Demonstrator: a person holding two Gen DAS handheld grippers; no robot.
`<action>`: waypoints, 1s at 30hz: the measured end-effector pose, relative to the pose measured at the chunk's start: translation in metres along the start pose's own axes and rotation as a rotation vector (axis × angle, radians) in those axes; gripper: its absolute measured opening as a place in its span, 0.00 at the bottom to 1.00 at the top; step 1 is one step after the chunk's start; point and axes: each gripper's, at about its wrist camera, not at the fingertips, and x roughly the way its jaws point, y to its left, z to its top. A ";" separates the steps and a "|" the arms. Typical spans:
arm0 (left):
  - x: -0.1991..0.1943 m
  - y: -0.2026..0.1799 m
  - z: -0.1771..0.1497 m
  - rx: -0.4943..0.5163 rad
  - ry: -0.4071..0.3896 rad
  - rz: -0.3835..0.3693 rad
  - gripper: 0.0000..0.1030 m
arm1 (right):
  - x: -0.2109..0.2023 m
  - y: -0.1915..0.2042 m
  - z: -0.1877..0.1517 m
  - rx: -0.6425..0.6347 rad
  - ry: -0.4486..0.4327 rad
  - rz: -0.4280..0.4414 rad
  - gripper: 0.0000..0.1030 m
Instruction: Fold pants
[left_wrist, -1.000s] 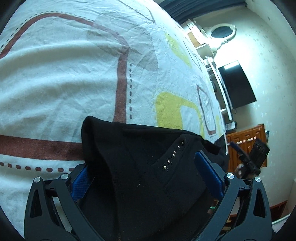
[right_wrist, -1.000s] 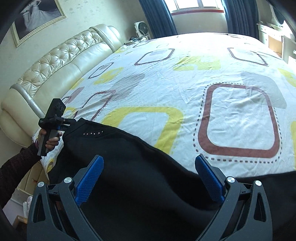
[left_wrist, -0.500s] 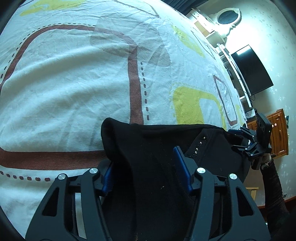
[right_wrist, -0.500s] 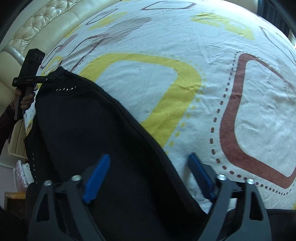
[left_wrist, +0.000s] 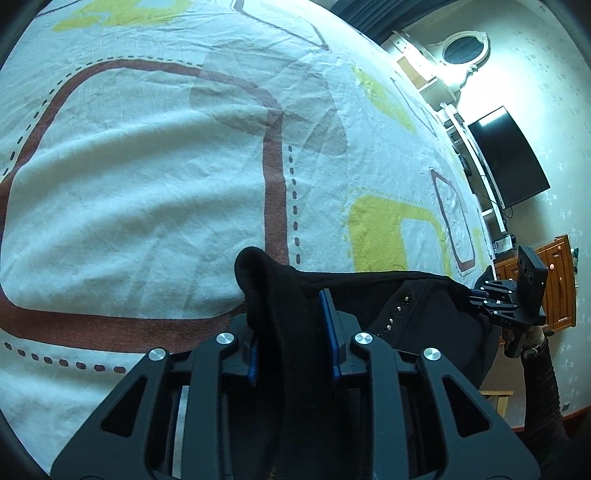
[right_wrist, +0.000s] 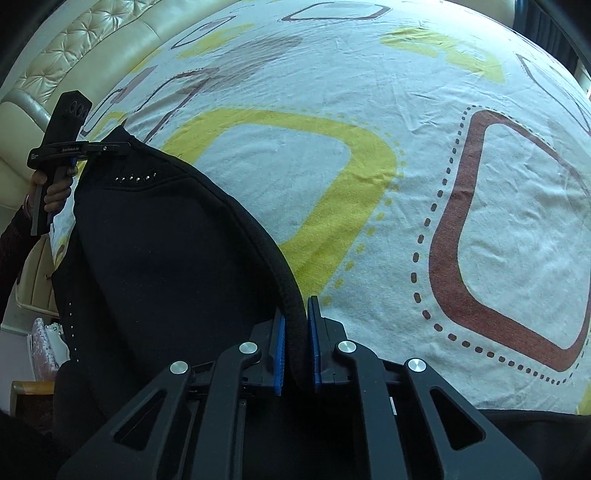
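Over bedsheet (right_wrist: 369, 184): both tools now clamped on pants (right_wrist: 166, 258) edge, previously open.

Black linkage grippers (left_wrist: 291, 341), blue ribbed jaws, silver pivot screws, dark knit sleeve (left_wrist: 541, 391)

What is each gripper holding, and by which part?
Both grip the black pants: left gripper on a bunched waistband corner, right gripper on the waistband edge.
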 end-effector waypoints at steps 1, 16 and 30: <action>-0.004 -0.001 -0.001 0.005 -0.016 -0.013 0.24 | -0.004 0.002 -0.001 -0.003 -0.015 -0.013 0.10; -0.064 -0.014 -0.033 0.002 -0.163 -0.131 0.15 | -0.073 0.076 -0.051 -0.127 -0.286 -0.288 0.10; -0.012 0.010 -0.005 0.037 -0.064 0.073 0.43 | -0.068 0.078 -0.071 -0.102 -0.295 -0.270 0.10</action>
